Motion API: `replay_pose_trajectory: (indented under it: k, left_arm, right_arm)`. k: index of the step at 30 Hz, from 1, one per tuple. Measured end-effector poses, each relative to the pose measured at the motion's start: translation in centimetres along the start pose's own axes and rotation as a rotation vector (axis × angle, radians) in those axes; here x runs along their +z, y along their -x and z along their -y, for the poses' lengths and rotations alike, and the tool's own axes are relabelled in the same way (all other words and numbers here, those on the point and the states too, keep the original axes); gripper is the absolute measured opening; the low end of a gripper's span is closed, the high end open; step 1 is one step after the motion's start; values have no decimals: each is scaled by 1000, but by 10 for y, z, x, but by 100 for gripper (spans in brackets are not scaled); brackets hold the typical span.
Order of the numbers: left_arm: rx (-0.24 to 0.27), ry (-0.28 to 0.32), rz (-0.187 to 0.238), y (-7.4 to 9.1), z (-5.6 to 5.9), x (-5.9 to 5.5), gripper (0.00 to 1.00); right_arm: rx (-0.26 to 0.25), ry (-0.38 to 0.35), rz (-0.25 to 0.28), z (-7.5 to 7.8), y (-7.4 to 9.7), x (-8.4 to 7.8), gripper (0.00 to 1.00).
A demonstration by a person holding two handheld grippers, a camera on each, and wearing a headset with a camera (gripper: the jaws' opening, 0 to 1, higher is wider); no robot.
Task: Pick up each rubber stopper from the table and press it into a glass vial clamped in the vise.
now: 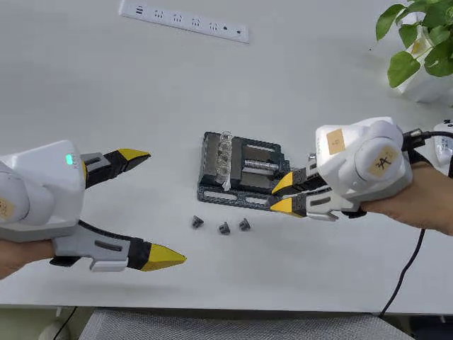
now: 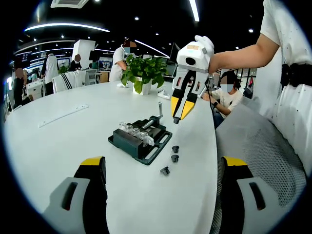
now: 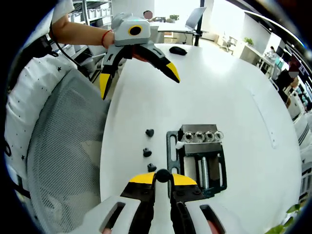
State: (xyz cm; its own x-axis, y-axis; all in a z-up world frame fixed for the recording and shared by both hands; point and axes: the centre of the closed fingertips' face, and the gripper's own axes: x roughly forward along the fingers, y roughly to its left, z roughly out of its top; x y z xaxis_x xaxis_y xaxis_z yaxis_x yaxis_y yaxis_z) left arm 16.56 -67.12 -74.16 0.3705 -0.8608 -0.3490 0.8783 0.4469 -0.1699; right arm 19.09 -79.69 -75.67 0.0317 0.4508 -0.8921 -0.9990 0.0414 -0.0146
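Observation:
A black vise (image 1: 241, 185) stands mid-table with a row of glass vials (image 1: 225, 157) clamped in its left end. Three dark rubber stoppers (image 1: 224, 228) lie in a line on the table just in front of it. My right gripper (image 1: 282, 194) hovers at the vise's front right corner, shut on another stopper (image 3: 163, 175) pinched between its yellow tips. In the right gripper view the vials (image 3: 200, 135) lie ahead, with the loose stoppers (image 3: 146, 152) to their left. My left gripper (image 1: 157, 207) is wide open and holds nothing, well left of the vise (image 2: 141, 140) and the stoppers (image 2: 174, 158).
A white power strip (image 1: 182, 20) lies at the far edge of the table. A potted plant (image 1: 417, 42) stands at the back right. A black cable (image 1: 407, 273) hangs off the front right. The table's front edge (image 1: 226, 307) is close, with a mesh chair (image 1: 233, 326) below.

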Motion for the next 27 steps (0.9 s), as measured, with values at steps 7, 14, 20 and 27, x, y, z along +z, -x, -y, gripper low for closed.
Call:
replay_pose_trajectory:
  k: [7,14,20,27]
  left_arm:
    - [-4,-1,10,-1,0,2,98]
    - [-13,-2,18,-3,-1,5,97]
    - [-21,-3,25,-5,-1,7,97]
    - [-19,3,37,-6,-3,9,97]
  right_arm:
    - [-8,32,-1,22,5,19,6]
    - [-39,46,4,56,7,38,6]
    - [-44,72,-10,76,0,49,6]
    - [-42,92,-16,88,-13,59,6]
